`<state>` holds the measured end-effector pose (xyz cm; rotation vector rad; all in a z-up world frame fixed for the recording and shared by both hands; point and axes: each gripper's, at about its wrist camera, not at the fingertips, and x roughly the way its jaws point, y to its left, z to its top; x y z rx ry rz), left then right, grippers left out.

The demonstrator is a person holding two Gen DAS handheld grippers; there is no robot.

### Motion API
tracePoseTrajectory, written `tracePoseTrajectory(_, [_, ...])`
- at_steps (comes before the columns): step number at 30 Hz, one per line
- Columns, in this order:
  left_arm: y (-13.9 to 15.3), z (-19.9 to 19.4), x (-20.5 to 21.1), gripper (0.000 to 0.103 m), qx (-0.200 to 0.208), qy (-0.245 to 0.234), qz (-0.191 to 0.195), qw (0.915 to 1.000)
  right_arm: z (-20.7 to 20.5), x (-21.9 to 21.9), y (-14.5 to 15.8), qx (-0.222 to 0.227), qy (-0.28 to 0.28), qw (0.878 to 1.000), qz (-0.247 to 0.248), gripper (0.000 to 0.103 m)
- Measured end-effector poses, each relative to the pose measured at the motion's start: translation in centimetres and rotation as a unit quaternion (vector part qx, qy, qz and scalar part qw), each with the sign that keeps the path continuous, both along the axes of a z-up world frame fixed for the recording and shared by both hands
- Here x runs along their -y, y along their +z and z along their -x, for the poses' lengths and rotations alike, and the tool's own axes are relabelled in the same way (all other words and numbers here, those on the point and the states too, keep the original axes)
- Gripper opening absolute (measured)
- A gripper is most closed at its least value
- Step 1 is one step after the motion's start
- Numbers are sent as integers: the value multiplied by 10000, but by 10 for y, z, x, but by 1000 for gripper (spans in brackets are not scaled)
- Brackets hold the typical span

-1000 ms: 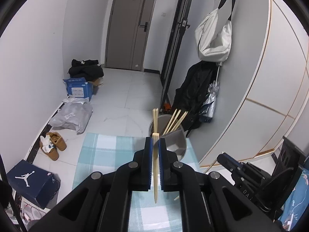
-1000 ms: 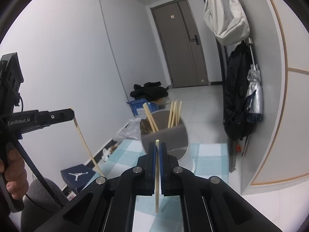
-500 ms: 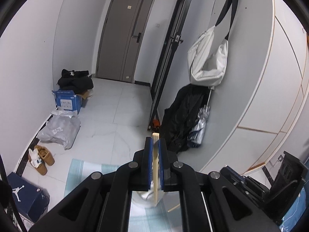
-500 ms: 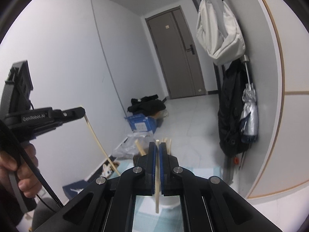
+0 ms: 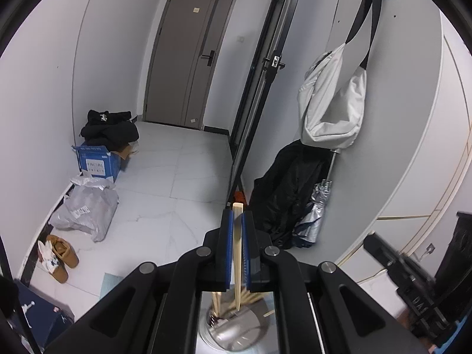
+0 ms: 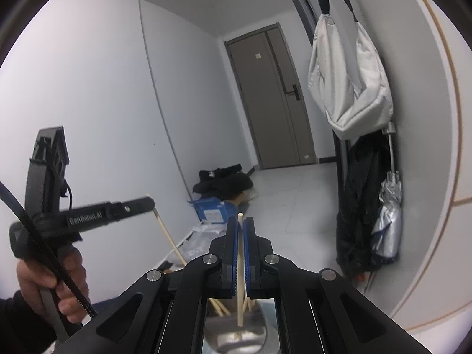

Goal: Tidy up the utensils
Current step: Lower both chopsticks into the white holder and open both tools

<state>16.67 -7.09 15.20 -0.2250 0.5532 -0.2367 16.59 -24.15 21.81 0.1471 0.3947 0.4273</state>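
Note:
My left gripper [image 5: 237, 216] is shut on a pale wooden chopstick [image 5: 237, 253] that hangs down between its blue pads. Right below it stands a shiny metal holder [image 5: 236, 334] with several chopsticks in it. My right gripper [image 6: 240, 221] is shut on a second, thinner chopstick [image 6: 241, 268], whose lower end hangs over the same metal holder [image 6: 236, 337]. In the right wrist view the left gripper [image 6: 149, 205] shows at the left, held by a hand [image 6: 59, 283], with its chopstick [image 6: 169, 236] slanting down. The right gripper [image 5: 392, 258] shows at the right edge of the left wrist view.
A white bag [image 5: 330, 103], a black jacket [image 5: 289, 188] and a folded silver umbrella [image 5: 312, 221] hang on the right wall. On the floor at the left lie a blue box [image 5: 96, 163], a grey parcel bag [image 5: 85, 211] and brown shoes [image 5: 60, 256]. A grey door [image 5: 185, 70] stands at the far end.
Both grippers have risen with their chopsticks. The metal holder has slid from ahead of the fingers to the bottom of both views, under the jaws. The checked cloth has almost left the views.

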Motion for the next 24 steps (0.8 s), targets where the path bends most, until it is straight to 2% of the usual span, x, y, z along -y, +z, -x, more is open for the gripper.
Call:
tracePoseTrajectory(10, [-16,-28,1,2,-220,-190,-119,9995,-39,-22,-10,-65,190,9997,172,3])
tracePoseTrajectory(21, [-37,-30,14,2,-363,-484,-473,9970,-44,-38,-37,-323,536,9966,535,3])
tracePoseTrajectory(24, [-43,-34,19,2,-545,-698,-563,9945,-44,-38,-42,-386,547,9960,587,3])
